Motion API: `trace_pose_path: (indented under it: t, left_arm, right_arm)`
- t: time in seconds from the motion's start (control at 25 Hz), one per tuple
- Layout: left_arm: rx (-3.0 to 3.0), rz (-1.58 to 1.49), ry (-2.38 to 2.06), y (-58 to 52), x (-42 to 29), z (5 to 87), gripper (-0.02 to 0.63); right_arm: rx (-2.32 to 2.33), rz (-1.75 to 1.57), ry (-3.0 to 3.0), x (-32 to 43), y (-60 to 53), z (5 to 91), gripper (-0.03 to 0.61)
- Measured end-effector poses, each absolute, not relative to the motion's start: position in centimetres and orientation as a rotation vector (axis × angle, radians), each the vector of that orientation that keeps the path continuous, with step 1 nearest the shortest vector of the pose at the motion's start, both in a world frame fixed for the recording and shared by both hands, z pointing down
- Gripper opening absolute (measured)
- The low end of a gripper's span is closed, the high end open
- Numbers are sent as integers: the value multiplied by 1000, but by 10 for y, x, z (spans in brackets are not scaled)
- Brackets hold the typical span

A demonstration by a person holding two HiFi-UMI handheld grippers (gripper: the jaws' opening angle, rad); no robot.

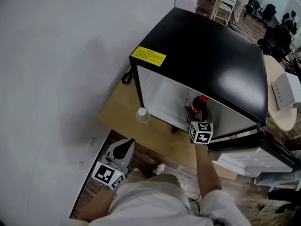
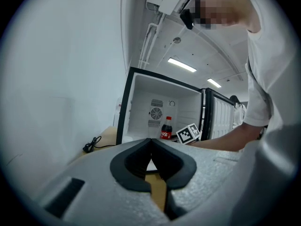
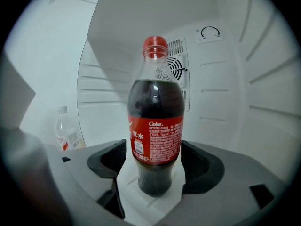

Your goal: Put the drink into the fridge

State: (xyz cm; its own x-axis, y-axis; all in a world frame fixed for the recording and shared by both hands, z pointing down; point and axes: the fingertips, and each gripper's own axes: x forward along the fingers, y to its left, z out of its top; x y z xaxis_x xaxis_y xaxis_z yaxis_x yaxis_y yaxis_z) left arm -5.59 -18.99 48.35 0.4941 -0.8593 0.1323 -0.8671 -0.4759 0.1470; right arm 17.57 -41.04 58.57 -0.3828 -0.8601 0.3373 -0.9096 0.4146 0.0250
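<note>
A cola bottle (image 3: 155, 126) with a red cap and red label stands upright on the white floor inside the open mini fridge (image 1: 207, 46). My right gripper (image 3: 155, 163) reaches into the fridge, open, with the bottle between its jaws; the pads sit just off the bottle's sides. In the head view the bottle (image 1: 197, 105) shows just beyond the right gripper's marker cube (image 1: 201, 132). My left gripper (image 1: 123, 147) hangs low at the left, off the table, shut and holding nothing. From the left gripper view the bottle (image 2: 166, 128) is seen inside the fridge (image 2: 160, 107).
The fridge sits on a wooden table (image 1: 122, 112), its door (image 1: 254, 159) swung open to the right. A clear water bottle (image 1: 143, 115) stands on the table left of the fridge. A black cable (image 1: 126, 77) lies by the white wall. A round table (image 1: 282, 117) is at right.
</note>
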Motion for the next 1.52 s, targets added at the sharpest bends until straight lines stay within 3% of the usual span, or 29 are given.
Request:
trace_pose_path:
  t: [0.32, 0.56, 0.76, 0.88, 1.16, 1.52]
  left_arm:
    - [2594, 16, -1373, -188, -59, 484, 14]
    - [2662, -30, -1281, -189, -52, 475, 14]
    - [2707, -68, -1226, -183, -44, 469, 14]
    - [2725, -80, -1213, -178, -42, 466, 14]
    - [2739, -89, -1225, -166, -51, 463, 14]
    - [2776, -144, -1256, -161, -72, 447, 14]
  right_arm:
    - [1592, 335, -2316, 179, -364, 585, 342]
    - [1629, 391, -2299, 175, -322, 574, 281]
    - [1674, 435, -2301, 174, -289, 565, 140]
    - [1709, 473, -2297, 181, -275, 561, 2]
    - [1703, 562, -2445, 181, -238, 525, -2]
    - [1825, 338, -2569, 196, -189, 426, 0]
